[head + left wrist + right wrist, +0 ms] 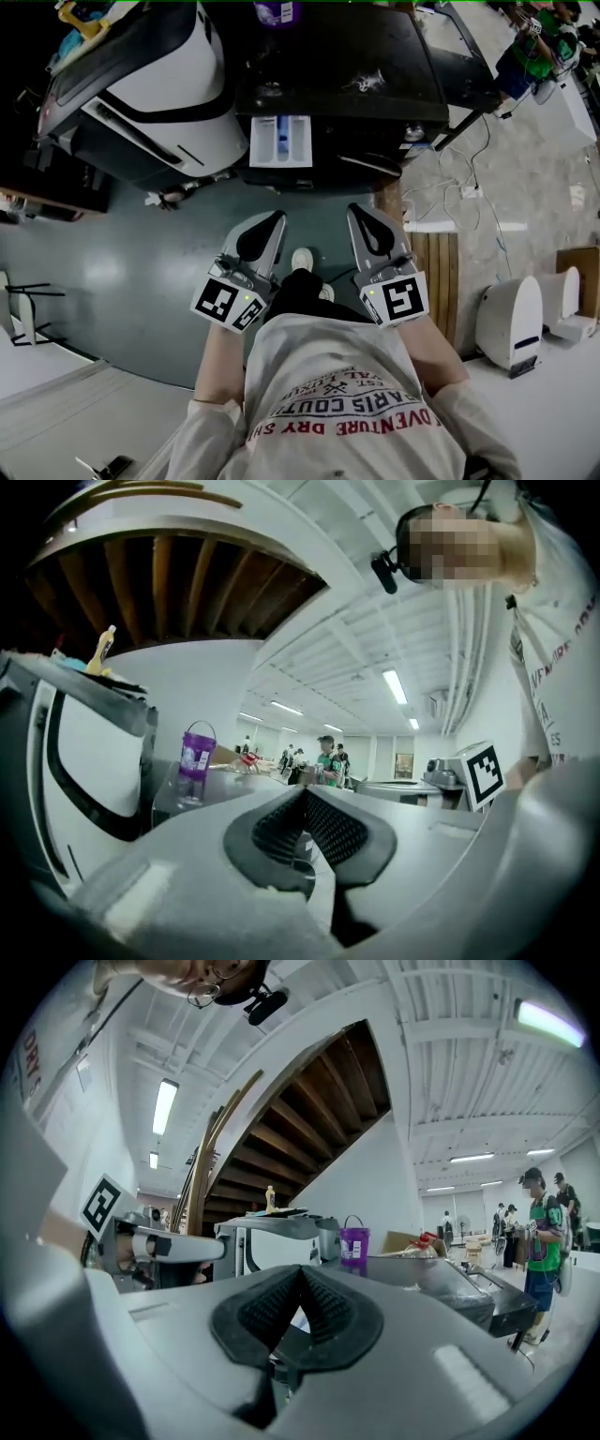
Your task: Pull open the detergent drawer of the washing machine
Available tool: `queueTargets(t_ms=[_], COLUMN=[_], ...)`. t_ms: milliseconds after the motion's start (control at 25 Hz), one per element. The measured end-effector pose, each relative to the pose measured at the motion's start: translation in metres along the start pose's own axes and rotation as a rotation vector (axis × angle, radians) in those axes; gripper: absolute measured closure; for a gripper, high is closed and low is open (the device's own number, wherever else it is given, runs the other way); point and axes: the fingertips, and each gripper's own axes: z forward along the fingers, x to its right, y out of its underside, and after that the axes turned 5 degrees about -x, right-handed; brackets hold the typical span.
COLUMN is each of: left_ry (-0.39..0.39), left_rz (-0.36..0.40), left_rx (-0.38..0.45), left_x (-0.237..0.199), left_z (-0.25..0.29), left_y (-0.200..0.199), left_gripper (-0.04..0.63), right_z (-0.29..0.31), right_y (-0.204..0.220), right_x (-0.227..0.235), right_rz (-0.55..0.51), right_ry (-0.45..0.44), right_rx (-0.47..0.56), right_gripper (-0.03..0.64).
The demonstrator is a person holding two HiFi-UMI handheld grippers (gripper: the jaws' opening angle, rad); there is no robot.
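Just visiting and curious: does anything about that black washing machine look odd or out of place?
Only the detergent drawer: it juts out open from the front of the washing machine. A purple bucket sits on the machine's top. Nothing spilled or broken shows.

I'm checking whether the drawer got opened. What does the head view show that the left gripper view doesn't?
Only the head view: the detergent drawer, pulled out of the washing machine. Only the left gripper view: ceiling lights and a stairway's wooden underside. Both: the purple bucket on the machine, and the left gripper, shut on nothing.
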Motion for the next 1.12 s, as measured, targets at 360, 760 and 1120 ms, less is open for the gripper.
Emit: queueTargets(t_ms=[360, 760, 1120], left_ry=[-0.112, -0.125, -0.157], left_rz=[0.251, 0.248, 0.179], left_rx=[-0.047, -0.051, -0.053], left_x=[0.007, 0.005, -0.008], left_z=[-0.008, -0.011, -0.011], left_y=[-0.036, -0.046, -0.039], left_gripper=[0.594, 0.594, 0.594], right_z=[-0.019, -0.014, -0.008], right_y=[-0.034, -0.04, -0.033], right_x=[0.007, 0.001, 0.0], right_rz=[-0.056, -0.064, -0.053], right_ry=[-0.011, -0.031, -0.037], right_rx=[0.044, 0.042, 0.015], right_gripper=[0.617, 0.617, 0.617])
